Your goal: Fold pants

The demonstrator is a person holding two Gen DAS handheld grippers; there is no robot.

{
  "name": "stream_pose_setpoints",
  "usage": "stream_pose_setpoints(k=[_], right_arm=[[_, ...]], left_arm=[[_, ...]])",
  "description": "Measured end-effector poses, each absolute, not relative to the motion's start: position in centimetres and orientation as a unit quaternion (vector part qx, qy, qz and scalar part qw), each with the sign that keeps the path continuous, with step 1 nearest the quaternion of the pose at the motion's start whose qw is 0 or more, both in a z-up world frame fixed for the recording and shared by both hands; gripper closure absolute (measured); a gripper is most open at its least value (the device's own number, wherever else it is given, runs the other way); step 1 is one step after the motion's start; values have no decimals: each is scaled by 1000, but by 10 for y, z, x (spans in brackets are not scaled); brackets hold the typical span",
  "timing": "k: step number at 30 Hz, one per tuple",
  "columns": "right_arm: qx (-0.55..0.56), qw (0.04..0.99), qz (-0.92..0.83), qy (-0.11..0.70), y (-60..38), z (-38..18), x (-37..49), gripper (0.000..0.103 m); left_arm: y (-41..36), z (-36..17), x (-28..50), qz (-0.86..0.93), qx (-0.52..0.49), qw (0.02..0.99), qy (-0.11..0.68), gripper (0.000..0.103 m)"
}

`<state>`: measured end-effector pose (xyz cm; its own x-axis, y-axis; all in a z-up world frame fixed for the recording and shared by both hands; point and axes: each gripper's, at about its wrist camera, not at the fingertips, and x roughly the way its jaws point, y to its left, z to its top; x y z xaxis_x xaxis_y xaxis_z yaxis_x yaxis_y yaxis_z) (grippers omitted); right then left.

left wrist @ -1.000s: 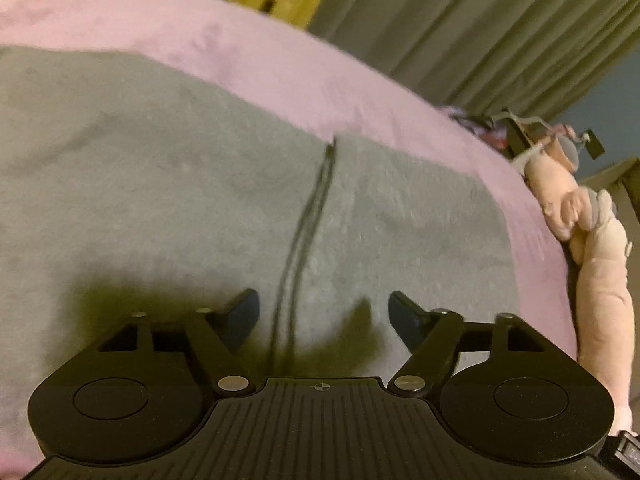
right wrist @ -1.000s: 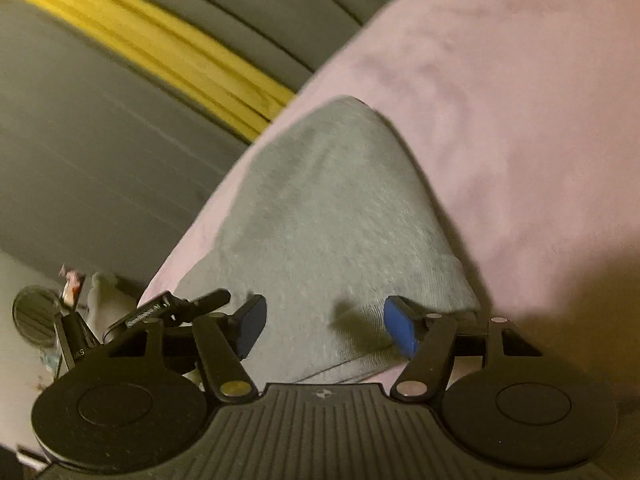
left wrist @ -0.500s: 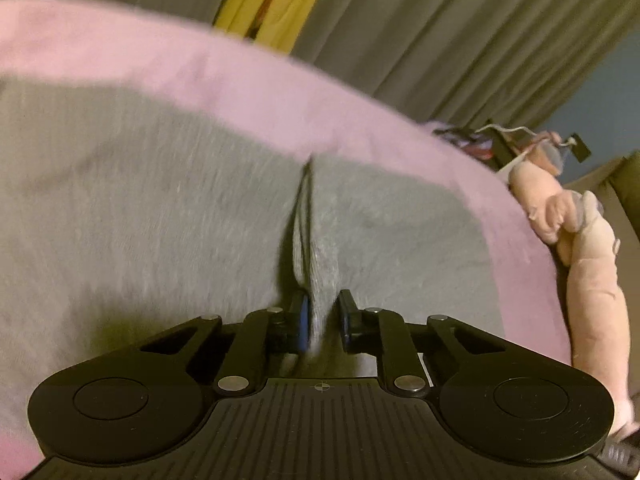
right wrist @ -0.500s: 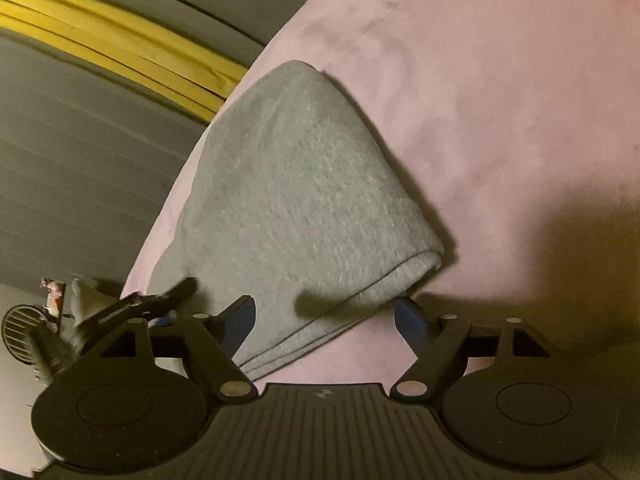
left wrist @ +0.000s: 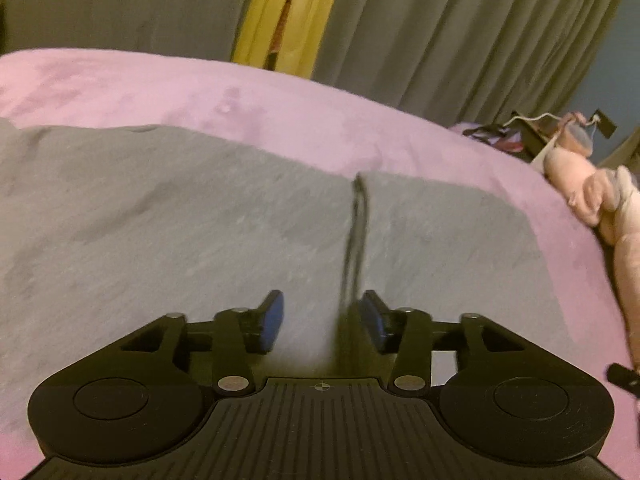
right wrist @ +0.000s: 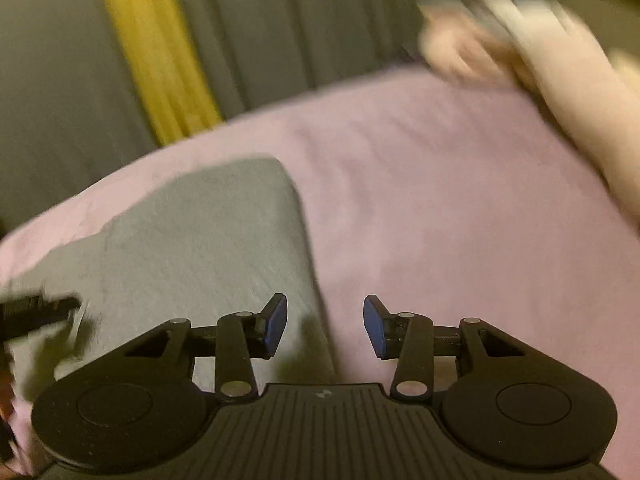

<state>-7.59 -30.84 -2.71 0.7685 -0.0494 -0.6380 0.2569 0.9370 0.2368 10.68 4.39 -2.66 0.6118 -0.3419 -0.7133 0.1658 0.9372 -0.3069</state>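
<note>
Left wrist view: the gray pants (left wrist: 208, 220) lie spread flat on the pink bed cover (left wrist: 280, 100), and they fill most of the lower picture.
Seam or edge: a dark line (left wrist: 354, 240) runs across the fabric from the far edge toward the left tool; I cannot tell if it is a fold edge or the gap between two legs.
Left tool (left wrist: 322, 322): its two blue pads stand apart with nothing between them; the dark line ends just beside the right pad, and the fabric under it looks flat, not pinched.
Right wrist view: a gray corner of the pants (right wrist: 208, 240) lies on the bed cover (right wrist: 440, 220), with its right edge passing under the tool.
Right tool (right wrist: 325, 326): the pads are apart and hold nothing; the picture is blurred, so small details are not clear.
Beside the bed: a pink plush toy (left wrist: 592, 196) lies at the right side, well apart from the pants; gray curtains (left wrist: 460, 32) with a yellow strip hang behind.
Done, in my judgement: the cloth seems laid out smooth, and perhaps one fold exists already, because the corner looks thick.
Left to do: at least one more fold, since a wide area is spread; both tools must first take an edge.
</note>
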Motion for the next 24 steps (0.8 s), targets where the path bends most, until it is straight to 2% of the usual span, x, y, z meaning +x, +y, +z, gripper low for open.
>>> stream_pose_setpoints(k=[2, 3, 5, 7, 9, 10, 11, 12, 14, 16, 17, 21, 24], right_arm=[[118, 942, -52, 310, -294, -31, -59, 61], [97, 949, -39, 298, -287, -38, -49, 61], [44, 951, -30, 304, -271, -61, -25, 59], [33, 937, -41, 344, -268, -90, -2, 55], [55, 944, -42, 321, -274, -87, -1, 38], [59, 943, -43, 326, -277, -88, 0, 26], [69, 940, -50, 330, -280, -92, 2, 22], [94, 937, -51, 334, -287, -96, 2, 22], [147, 929, -47, 338, -299, -100, 3, 20], [155, 928, -46, 335, -303, -101, -6, 19], [150, 930, -47, 333, -301, -100, -7, 19], [135, 938, -44, 317, -295, -99, -11, 19], [132, 941, -32, 308, -294, -99, -13, 18]], left_arm=[[35, -27, 121, -145, -110, 889, 420, 34], [27, -28, 129, -143, -104, 890, 420, 31], [16, -28, 141, -154, -86, 890, 421, 20], [8, -35, 156, -151, -72, 884, 436, 19], [5, -40, 166, -150, -75, 883, 437, 16], [3, -40, 170, -153, -84, 883, 435, 15], [1, -40, 174, -155, -94, 882, 435, 17], [0, -39, 175, -158, -108, 881, 433, 20], [-3, -36, 181, -171, -132, 877, 430, 64], [-6, -29, 182, -167, -143, 878, 426, 78], [-7, -24, 178, -170, -139, 884, 413, 82], [-8, 9, 137, -185, -64, 932, 305, 84], [-2, 6, 126, -160, -17, 941, 297, 81]])
